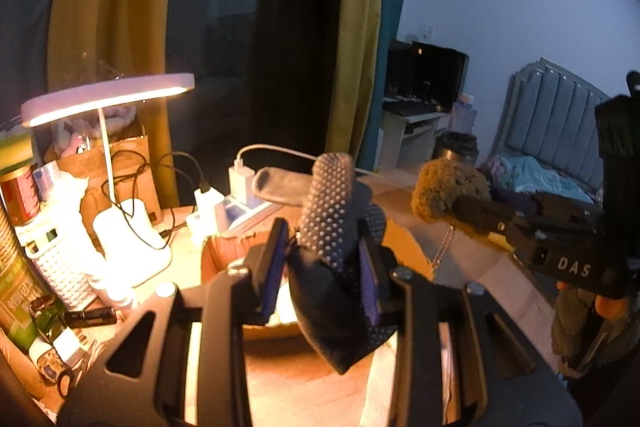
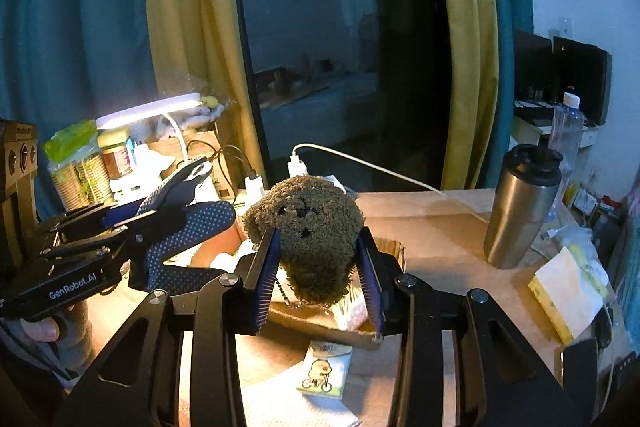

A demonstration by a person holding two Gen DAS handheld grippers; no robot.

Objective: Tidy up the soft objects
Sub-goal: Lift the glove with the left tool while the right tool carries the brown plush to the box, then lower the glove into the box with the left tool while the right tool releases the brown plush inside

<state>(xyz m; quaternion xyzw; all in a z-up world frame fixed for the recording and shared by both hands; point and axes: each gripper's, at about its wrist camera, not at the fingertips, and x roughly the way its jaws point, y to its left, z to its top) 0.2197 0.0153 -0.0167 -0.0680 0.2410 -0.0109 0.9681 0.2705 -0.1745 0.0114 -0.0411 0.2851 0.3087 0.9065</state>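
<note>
1. While both tools hang above the wooden table (image 2: 440,227), the left gripper (image 1: 324,267) clamps a dark dotted glove (image 1: 332,227) between its blue pads (image 1: 274,267), glove fingers pointing up and far.
2. The right gripper (image 2: 318,263) squeezes a brown plush toy (image 2: 308,223) between its pads, a bead chain dangling beneath it.
3. Both soft items are held over an open cardboard box (image 2: 384,247), glove left of the plush.
4. A steel tumbler (image 2: 520,203) stands to the right; a lit desk lamp (image 1: 108,99) stands far left.

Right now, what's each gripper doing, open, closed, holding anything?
Left gripper: closed on the glove, held above the box.
Right gripper: closed on the plush, also above the box.
</note>
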